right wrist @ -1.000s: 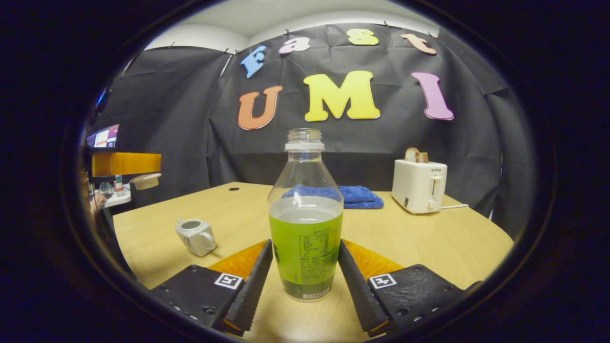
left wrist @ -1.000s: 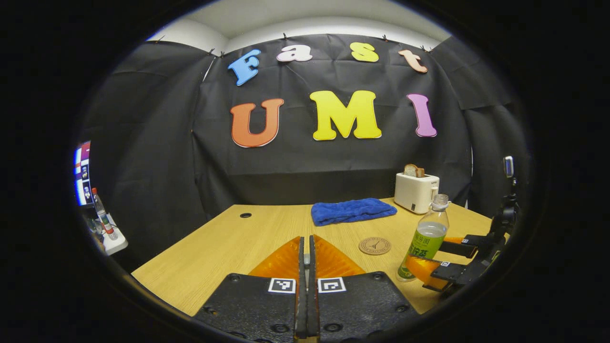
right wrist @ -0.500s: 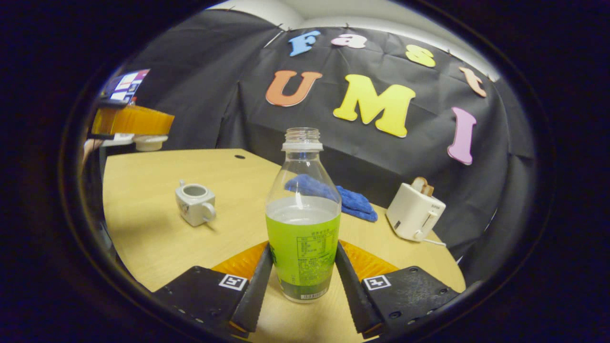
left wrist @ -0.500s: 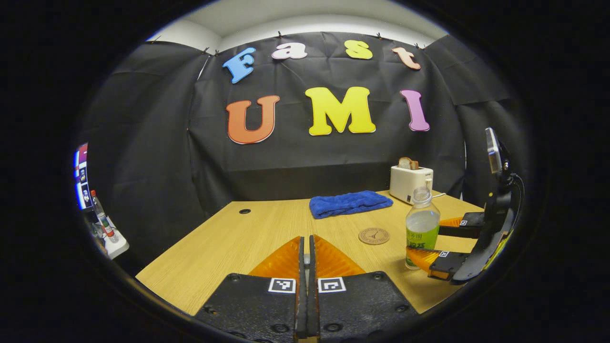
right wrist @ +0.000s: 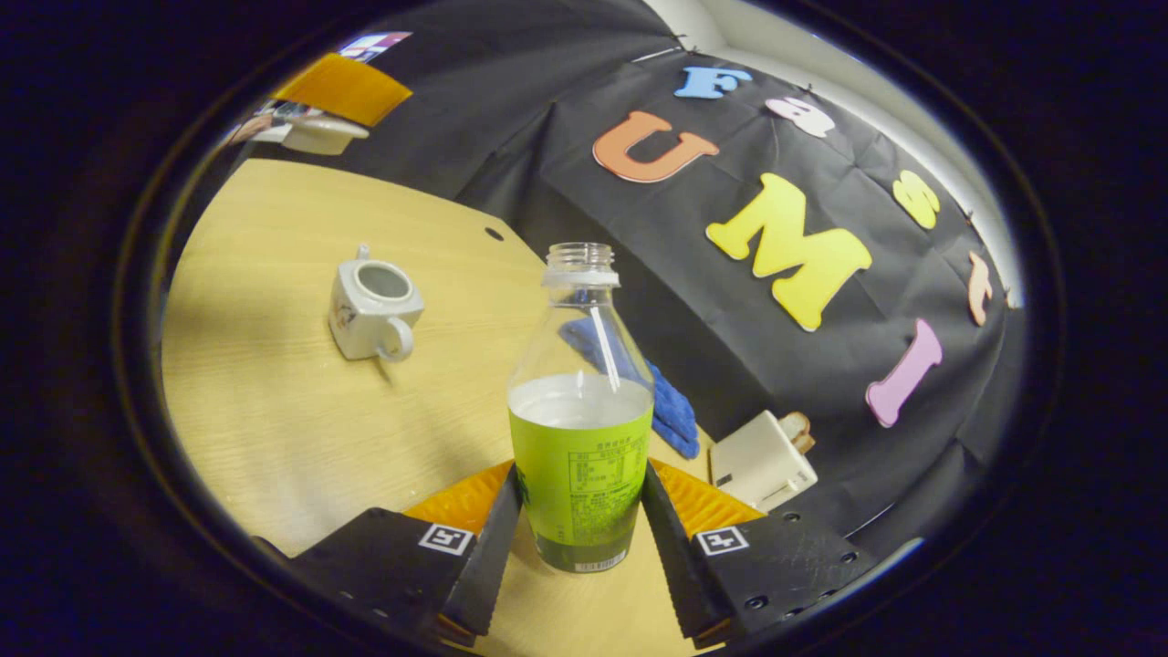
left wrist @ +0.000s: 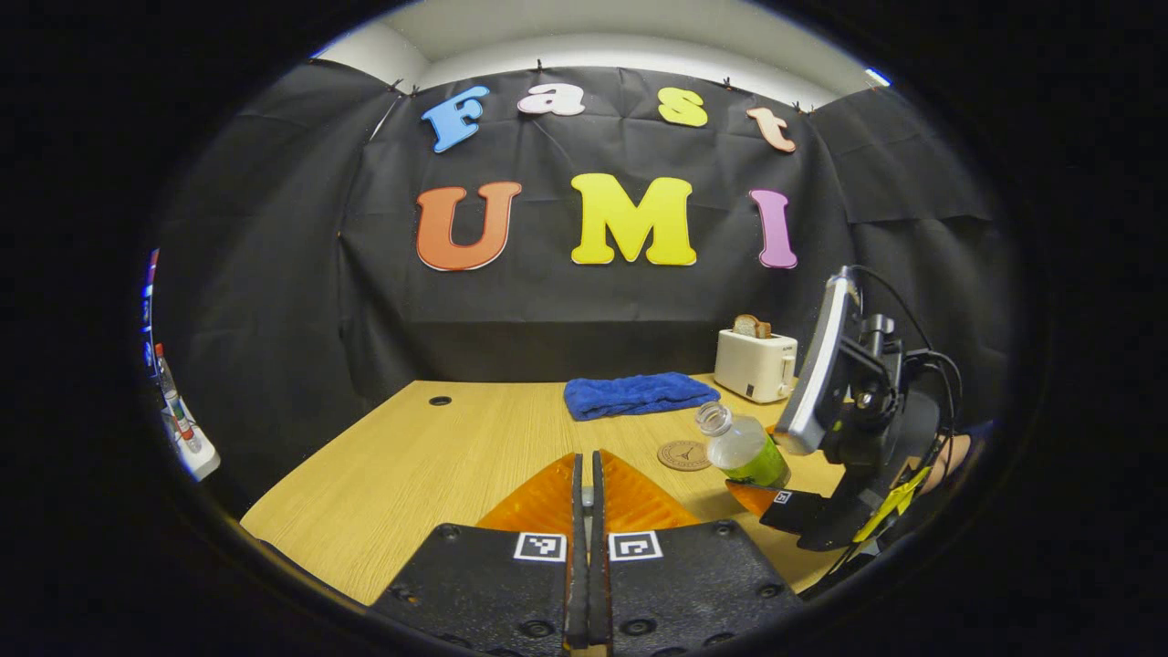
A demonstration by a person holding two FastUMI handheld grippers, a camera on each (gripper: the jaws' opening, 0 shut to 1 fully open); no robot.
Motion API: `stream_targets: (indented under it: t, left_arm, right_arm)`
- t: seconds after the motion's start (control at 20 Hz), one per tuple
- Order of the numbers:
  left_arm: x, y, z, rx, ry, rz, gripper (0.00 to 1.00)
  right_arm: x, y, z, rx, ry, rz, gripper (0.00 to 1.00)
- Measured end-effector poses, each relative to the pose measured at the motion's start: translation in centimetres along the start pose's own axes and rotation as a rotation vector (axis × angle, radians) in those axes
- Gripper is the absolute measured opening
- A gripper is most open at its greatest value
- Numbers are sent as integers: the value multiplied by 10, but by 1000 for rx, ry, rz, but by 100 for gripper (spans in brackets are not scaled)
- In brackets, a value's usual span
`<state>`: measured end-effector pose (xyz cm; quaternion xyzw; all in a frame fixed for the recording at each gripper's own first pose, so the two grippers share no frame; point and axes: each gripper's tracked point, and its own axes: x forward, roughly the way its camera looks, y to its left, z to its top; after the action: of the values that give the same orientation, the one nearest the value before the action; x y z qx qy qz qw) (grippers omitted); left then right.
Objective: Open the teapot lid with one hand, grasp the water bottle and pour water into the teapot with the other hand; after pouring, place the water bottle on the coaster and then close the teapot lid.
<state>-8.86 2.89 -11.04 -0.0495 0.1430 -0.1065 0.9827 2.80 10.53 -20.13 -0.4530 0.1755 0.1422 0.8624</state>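
The right gripper [right wrist: 577, 525] is pinching the uncapped water bottle [right wrist: 581, 429] from both sides and holding it tilted above the wooden table [right wrist: 274, 401]. The open teapot [right wrist: 372, 308] is sitting on the table well to one side of the bottle. The left gripper [left wrist: 586, 511] is showing its fingers pressed together; in the right gripper view it is holding the teapot lid [right wrist: 315, 135] aloft. The round coaster [left wrist: 684, 454] is lying just beside the tilted bottle, with a blue towel [left wrist: 631, 394] and a white toaster [left wrist: 754, 363] behind it.
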Motion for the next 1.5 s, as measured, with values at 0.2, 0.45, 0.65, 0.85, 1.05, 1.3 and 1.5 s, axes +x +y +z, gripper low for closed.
stream_targets:
  t: [0.2, 0.45, 0.65, 0.85, 1.05, 1.3, 1.5]
  left_arm:
    - [-2, 25, -6, -25, 8, 38, 3]
    - [-8, 40, -5, -27, -2, 38, 3]
    - [-14, 50, -4, -36, -11, 37, 3]
    - [-15, 54, -8, -52, -2, 26, 3]
    - [-14, 55, -10, -41, 7, 23, 3]
    - [-15, 55, -9, -47, 0, 12, 3]
    - [-17, 54, -11, -42, 6, 6, 3]
  right_arm:
    - [18, -1, 13, -175, 2, -33, 74]
    - [36, 15, 26, -354, -23, -15, 74]
    - [40, 26, 42, -531, -76, -34, 74]
    - [40, 30, 56, -683, -121, -84, 73]
    - [42, 34, 62, -806, -143, -122, 75]
    - [39, 26, 76, -917, -164, -206, 73]
    - [35, 24, 87, -984, -181, -249, 73]
